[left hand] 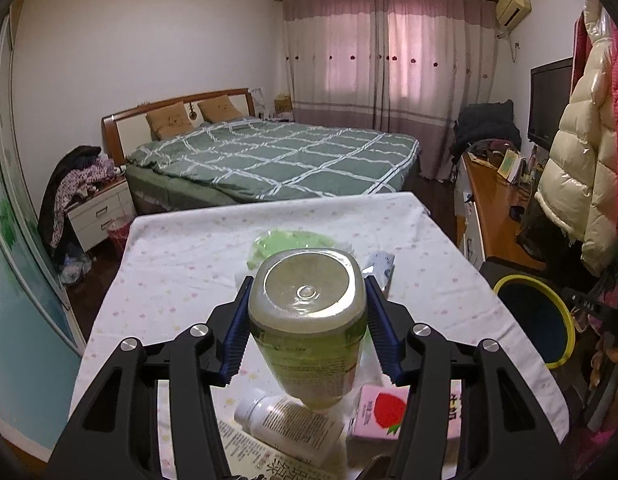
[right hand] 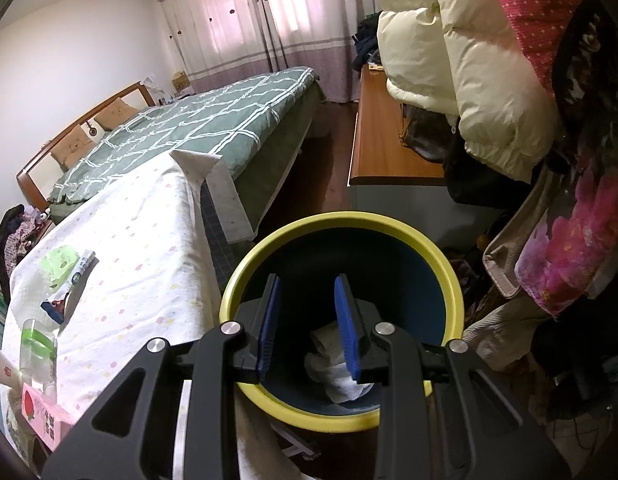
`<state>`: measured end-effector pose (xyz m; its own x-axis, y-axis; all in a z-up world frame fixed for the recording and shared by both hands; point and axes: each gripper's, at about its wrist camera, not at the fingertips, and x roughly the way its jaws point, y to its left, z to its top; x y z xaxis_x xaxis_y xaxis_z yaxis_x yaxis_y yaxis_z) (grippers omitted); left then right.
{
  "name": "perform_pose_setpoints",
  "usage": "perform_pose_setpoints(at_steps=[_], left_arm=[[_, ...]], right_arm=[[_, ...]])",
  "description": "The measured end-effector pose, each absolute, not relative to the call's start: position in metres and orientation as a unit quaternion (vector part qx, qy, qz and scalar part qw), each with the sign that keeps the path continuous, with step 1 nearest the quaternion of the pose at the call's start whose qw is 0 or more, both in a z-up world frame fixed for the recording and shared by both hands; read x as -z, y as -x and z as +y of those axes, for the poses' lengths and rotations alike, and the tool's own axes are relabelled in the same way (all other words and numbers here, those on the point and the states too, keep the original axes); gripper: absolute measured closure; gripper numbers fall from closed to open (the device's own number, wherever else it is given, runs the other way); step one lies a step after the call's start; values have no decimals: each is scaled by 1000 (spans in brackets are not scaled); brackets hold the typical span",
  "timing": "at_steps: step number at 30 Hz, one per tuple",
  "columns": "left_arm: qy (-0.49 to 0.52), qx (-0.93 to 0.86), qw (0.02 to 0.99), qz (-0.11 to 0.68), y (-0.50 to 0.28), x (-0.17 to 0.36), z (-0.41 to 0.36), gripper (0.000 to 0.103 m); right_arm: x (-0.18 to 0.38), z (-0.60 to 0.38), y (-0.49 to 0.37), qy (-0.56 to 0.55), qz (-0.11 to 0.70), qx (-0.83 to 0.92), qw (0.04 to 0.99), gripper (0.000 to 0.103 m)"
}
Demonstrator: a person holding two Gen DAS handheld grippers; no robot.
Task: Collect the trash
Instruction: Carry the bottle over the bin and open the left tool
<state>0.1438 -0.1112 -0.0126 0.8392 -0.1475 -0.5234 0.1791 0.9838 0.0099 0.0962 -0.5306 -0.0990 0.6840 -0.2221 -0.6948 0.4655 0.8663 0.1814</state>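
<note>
My left gripper point(left hand: 307, 324) is shut on a clear plastic bottle with a green label point(left hand: 307, 320), held above the table with its base toward the camera; the bottle also shows in the right wrist view point(right hand: 37, 350). Below it lie a white pill bottle point(left hand: 287, 426) and a pink strawberry carton point(left hand: 383, 410). A green wrapper point(left hand: 285, 244) and a blue-white packet point(left hand: 379, 266) lie farther off. My right gripper point(right hand: 307, 324) is open and empty over the yellow-rimmed blue trash bin point(right hand: 341, 222), which holds crumpled white paper point(right hand: 339, 380).
The table point(left hand: 189, 264) has a white dotted cloth; the bin point(left hand: 529, 280) stands at its right side. A green-quilted bed point(left hand: 277, 156) lies beyond. A wooden desk point(left hand: 491, 200) and hanging coats point(left hand: 581, 140) crowd the right. A printed paper point(left hand: 261, 460) lies at the near edge.
</note>
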Motion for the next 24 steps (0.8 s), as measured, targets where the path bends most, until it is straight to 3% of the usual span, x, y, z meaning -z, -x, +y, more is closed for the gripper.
perform_pose_setpoints(at_steps=[12, 24], left_arm=[[-40, 133, 960, 244, -138, -21, -160, 50], [-62, 238, 935, 256, -141, -19, -282, 50]], right_arm=[[101, -547, -80, -187, 342, 188, 901, 76], [116, -580, -40, -204, 345, 204, 893, 76]])
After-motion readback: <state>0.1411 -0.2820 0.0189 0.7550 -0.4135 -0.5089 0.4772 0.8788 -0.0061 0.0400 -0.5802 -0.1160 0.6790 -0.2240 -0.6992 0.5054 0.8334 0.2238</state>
